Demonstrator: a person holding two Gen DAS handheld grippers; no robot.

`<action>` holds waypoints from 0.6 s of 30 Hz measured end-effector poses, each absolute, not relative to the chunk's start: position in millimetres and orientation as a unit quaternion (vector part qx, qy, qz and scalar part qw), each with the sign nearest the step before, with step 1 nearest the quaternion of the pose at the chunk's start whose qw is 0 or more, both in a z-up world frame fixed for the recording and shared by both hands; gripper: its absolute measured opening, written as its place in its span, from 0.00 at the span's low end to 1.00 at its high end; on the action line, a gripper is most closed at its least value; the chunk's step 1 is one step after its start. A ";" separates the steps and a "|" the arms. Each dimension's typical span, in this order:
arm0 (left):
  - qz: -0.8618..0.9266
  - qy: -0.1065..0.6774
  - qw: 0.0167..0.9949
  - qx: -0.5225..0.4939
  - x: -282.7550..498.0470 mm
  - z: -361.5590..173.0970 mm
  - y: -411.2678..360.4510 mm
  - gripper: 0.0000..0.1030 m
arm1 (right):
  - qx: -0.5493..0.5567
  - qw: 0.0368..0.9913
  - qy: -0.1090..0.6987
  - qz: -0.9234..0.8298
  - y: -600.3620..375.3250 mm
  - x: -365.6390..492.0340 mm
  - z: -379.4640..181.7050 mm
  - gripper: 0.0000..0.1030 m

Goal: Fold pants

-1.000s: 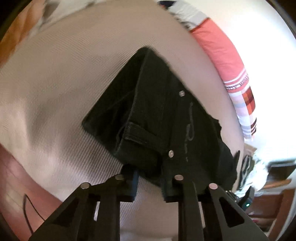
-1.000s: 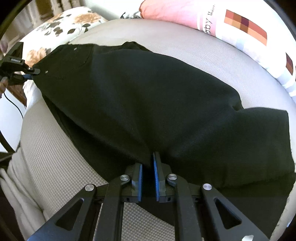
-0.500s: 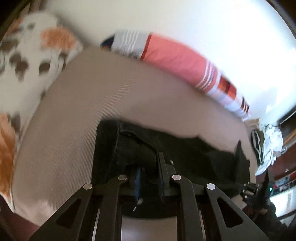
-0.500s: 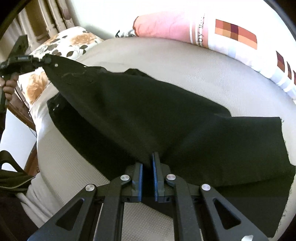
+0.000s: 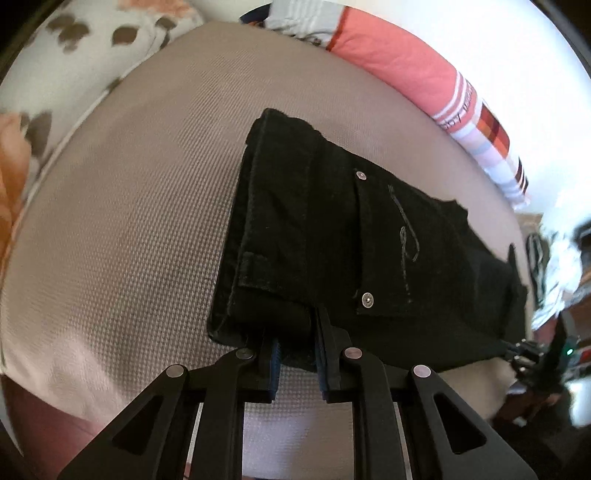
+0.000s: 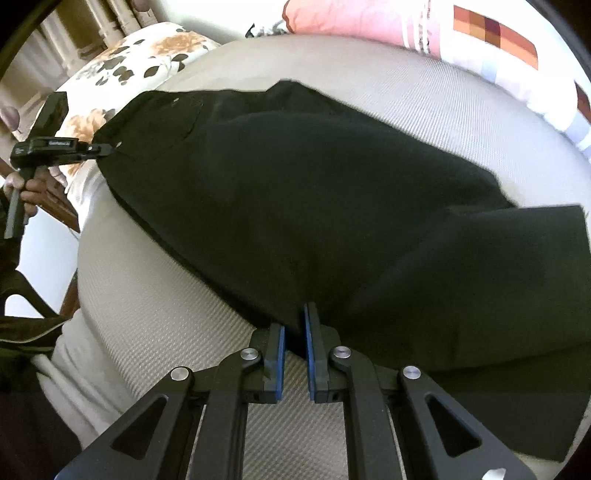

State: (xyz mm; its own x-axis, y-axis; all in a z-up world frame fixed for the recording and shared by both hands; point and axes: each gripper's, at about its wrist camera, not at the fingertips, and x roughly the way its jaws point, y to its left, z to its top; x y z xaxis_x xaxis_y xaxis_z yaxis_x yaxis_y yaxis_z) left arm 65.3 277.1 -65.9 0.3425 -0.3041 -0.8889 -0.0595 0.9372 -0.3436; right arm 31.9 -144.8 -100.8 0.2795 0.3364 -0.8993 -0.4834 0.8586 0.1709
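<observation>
Black pants (image 5: 351,251) lie across a beige textured bed cover (image 5: 129,221). In the left wrist view the waistband end with a back pocket and rivets faces me. My left gripper (image 5: 295,343) is shut on the waistband edge. In the right wrist view the pants (image 6: 314,206) stretch from the waist at far left to the leg hems at right. My right gripper (image 6: 293,332) is shut on the near edge of the legs. The left gripper (image 6: 99,147) shows there at far left, held by a hand, pinching the waist.
A pink striped pillow (image 5: 424,77) and a floral pillow (image 5: 85,40) lie along the back of the bed; both also show in the right wrist view, pink (image 6: 424,33) and floral (image 6: 140,62). Clutter and furniture (image 5: 554,266) stand beyond the bed's right edge.
The left gripper has swung with the waistband, lifting it and then lowering it toward the bed. The right gripper has kept its hold on the legs with little movement.
</observation>
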 end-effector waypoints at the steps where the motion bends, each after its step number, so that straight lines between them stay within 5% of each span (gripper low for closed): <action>1: -0.074 0.565 0.808 -0.148 63.5 -65.4 273.3 0.18 | -0.068 0.798 0.542 0.256 -144.2 31.4 -102.8 0.09; 8: -0.043 0.548 0.831 -0.084 53.0 -55.6 249.9 0.24 | -0.045 0.799 0.542 0.258 -148.4 33.1 -104.2 0.09; 14: -0.012 0.539 0.842 -0.006 35.6 -42.6 237.9 0.49 | -0.031 0.801 0.539 0.260 -152.2 33.7 -103.4 0.10; 18: 0.008 0.513 0.857 0.051 24.8 -29.3 224.6 0.51 | -0.027 0.801 0.538 0.260 -154.2 34.0 -103.3 0.10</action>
